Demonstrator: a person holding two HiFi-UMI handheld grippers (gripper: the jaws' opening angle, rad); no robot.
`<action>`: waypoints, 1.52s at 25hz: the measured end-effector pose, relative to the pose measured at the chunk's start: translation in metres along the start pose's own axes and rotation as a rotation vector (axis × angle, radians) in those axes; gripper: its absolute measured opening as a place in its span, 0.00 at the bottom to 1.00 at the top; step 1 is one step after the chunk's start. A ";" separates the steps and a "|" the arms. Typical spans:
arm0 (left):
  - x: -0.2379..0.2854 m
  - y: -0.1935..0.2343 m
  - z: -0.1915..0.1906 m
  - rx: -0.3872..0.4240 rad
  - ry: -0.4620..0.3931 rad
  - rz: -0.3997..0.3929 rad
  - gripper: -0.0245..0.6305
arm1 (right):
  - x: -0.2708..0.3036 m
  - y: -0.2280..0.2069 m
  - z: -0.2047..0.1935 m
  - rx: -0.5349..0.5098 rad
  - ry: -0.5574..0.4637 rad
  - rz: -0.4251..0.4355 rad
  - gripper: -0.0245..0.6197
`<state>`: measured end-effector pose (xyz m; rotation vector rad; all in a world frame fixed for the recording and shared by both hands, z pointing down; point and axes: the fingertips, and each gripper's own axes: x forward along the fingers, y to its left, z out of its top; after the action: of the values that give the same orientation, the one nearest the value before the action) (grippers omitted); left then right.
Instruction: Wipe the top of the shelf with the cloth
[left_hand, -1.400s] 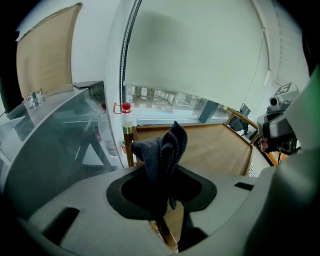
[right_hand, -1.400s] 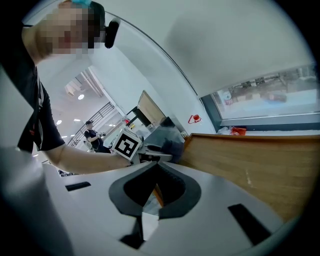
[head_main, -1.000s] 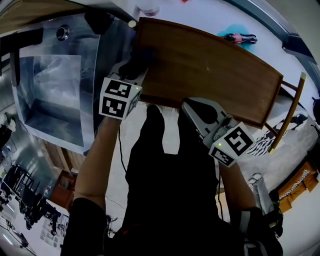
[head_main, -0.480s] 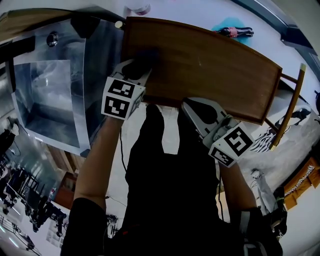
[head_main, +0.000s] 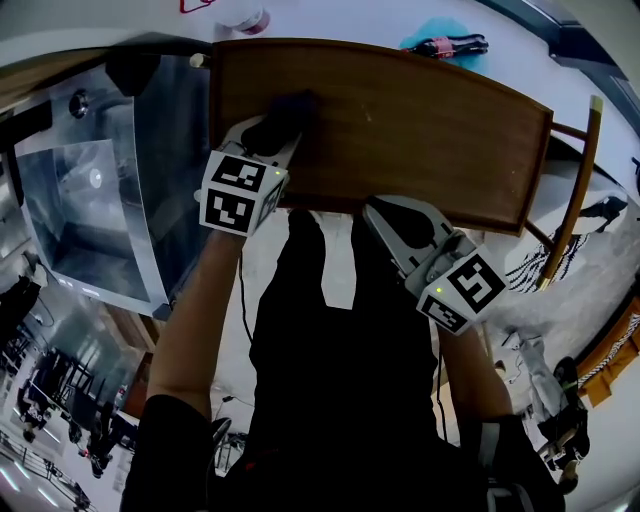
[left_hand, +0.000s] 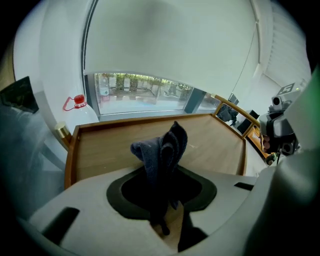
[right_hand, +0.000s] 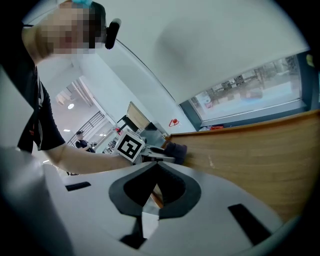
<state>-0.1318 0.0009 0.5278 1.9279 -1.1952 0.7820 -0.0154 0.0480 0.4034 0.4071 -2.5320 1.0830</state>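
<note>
Wooden shelf top (head_main: 430, 130): my left gripper (head_main: 280, 128), pinching the cloth (head_main: 292, 104), has slid away from the left edge. I reckon the wipe's barely started. Right gripper (head_main: 380, 212) is pressed together and empty by the near edge.

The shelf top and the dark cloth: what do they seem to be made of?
Shelf top: it looks like wood or wood veneer, brown with fine straight grain and a smooth satin finish. The raised rim has the same colour.
Cloth: a soft textile, dark blue-grey and matte. It folds and bunches loosely. The fibre cannot be told from here.
</note>
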 end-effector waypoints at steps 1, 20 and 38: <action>0.003 -0.004 0.002 0.005 0.001 -0.004 0.25 | -0.004 -0.003 -0.001 0.004 -0.005 -0.005 0.04; 0.067 -0.091 0.044 0.104 0.029 -0.101 0.25 | -0.084 -0.059 -0.004 0.071 -0.096 -0.098 0.04; 0.121 -0.183 0.077 0.218 0.060 -0.220 0.25 | -0.151 -0.100 -0.011 0.126 -0.173 -0.175 0.04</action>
<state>0.0911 -0.0646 0.5336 2.1530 -0.8726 0.8732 0.1617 0.0080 0.4093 0.7727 -2.5232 1.1879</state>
